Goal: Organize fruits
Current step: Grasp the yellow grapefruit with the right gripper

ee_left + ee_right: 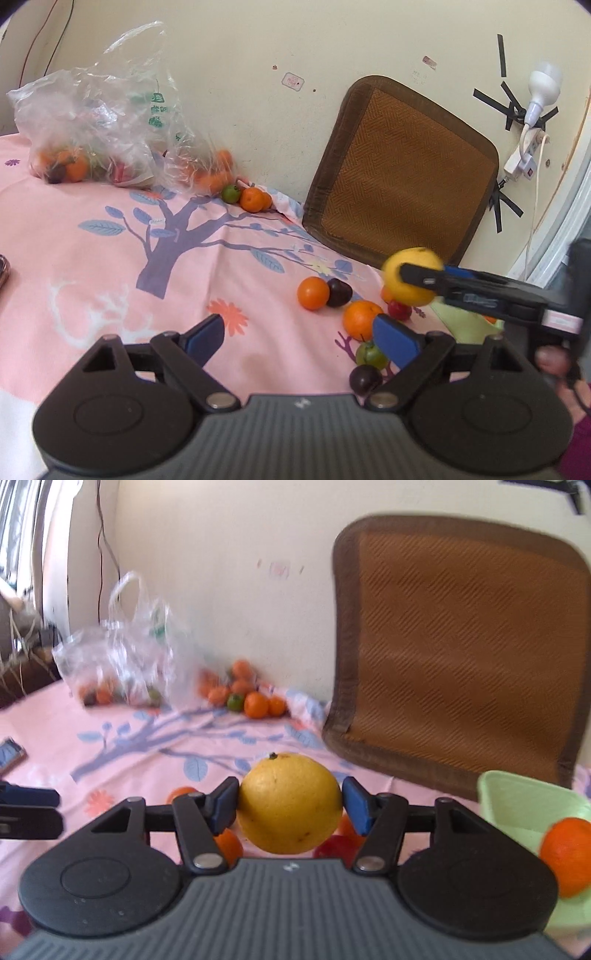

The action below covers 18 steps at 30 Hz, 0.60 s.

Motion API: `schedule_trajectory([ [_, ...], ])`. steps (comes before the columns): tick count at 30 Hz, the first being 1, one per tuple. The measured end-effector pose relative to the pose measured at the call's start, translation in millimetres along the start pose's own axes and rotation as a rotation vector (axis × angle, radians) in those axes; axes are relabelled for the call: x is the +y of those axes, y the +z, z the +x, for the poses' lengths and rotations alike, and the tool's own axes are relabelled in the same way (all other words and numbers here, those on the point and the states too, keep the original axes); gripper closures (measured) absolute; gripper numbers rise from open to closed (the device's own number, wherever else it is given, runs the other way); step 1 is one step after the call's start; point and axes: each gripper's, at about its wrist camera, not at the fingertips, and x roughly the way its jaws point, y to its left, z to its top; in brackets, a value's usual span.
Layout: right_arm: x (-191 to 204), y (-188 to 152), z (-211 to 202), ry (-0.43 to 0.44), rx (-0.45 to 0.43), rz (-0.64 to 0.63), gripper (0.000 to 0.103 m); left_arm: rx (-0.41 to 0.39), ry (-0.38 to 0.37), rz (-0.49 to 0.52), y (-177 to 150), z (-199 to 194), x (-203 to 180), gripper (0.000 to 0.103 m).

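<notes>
My right claw (289,805) pinches a round yellow citrus (289,803); my left claw (301,338) hangs spread. One orange (567,854) sits in the pale green tray (517,797); most fruit remains scattered.

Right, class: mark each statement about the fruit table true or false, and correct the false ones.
1. The right gripper is shut on a lemon. True.
2. The left gripper holds an orange. False: it is open and holds nothing.
3. The green tray holds an orange. True.
4. The plastic bag has nothing in it. False: fruit shows through it.
5. The brown mat lies flat on the cloth. False: it leans against the wall.
</notes>
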Motion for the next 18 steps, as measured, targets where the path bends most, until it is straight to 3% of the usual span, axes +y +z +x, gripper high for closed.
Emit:
schedule_trajectory([
  [2, -5, -10, -33, -0.005, -0.032, 0.03, 0.04, 0.012, -0.024, 0.016, 0, -1, -8, 0.012],
  [6, -17, -52, -84, -0.002, 0.013, 0.046, 0.04, 0.073, -0.186, 0.043, 0, 4, -43, 0.012],
  [10, -24, -82, -101, 0.024, 0.061, 0.072, 0.039, 0.184, -0.337, 0.095, -7, 29, -91, 0.012],
  [14, -24, -89, -107, 0.035, 0.031, 0.086, 0.037, 0.3, -0.38, 0.121, -21, 56, -125, 0.012],
  [18, -21, -95, -111, 0.035, 0.028, 0.038, 0.03, 0.349, -0.376, 0.157, -32, 67, -143, 0.012],
])
